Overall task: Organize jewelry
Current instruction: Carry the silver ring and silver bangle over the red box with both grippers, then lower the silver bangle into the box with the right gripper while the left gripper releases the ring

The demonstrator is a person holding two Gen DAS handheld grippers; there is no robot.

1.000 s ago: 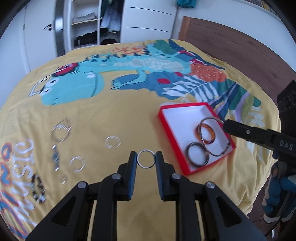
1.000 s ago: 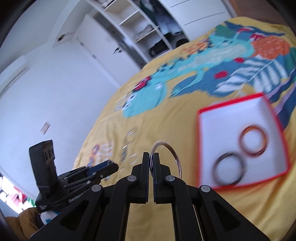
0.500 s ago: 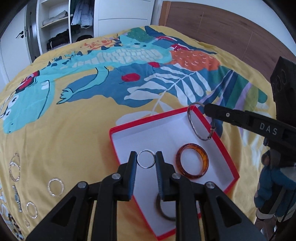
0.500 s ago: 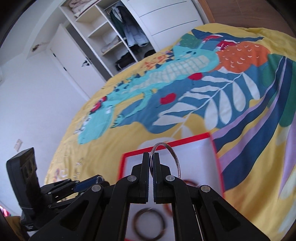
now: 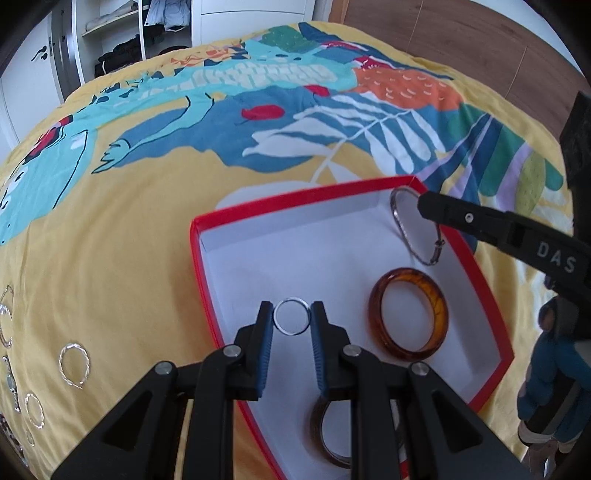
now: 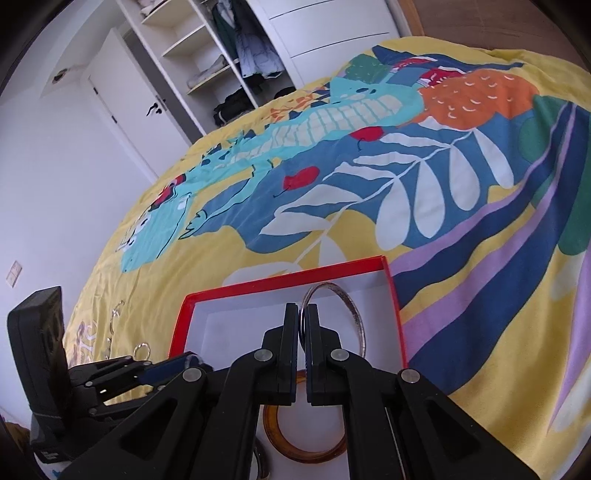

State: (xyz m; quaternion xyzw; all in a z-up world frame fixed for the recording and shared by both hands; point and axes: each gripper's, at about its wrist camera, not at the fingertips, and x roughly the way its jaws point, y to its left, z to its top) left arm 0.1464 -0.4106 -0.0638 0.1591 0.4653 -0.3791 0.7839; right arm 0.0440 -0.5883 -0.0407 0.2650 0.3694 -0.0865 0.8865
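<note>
— Left wrist view first. What do you see?

— The left gripper [image 5: 291,322] is grasping a small silver ring [image 5: 291,321] between its two blue pads. The ring sits up above the white floor of the red box [image 5: 201,280].

— What is in the box?

— An amber bangle [image 5: 408,314] lies flat on the right side. A dark bangle [image 5: 332,435] lies at the near end, partly hidden by the fingers.

— And the other gripper?

— The right gripper [image 5: 423,205] comes in from the right. It is clenched on a thin silver bangle [image 5: 413,230] that hangs over the far right corner of the box. I cannot tell if the bangle touches the box.

— Does the right wrist view show that too?

— Yes. The jaws of the right gripper [image 6: 303,325] are pressed tight on the silver bangle [image 6: 354,314], which stands upright. The amber bangle [image 6: 306,446] peeks out under the fingers. The left gripper [image 6: 184,363] is low on the left.

— What is outside the box?

— More silver rings [image 5: 74,365] lie on the yellow blanket [image 5: 129,240], well apart from the box, on the left. A closet [image 5: 122,33] is far away.
</note>
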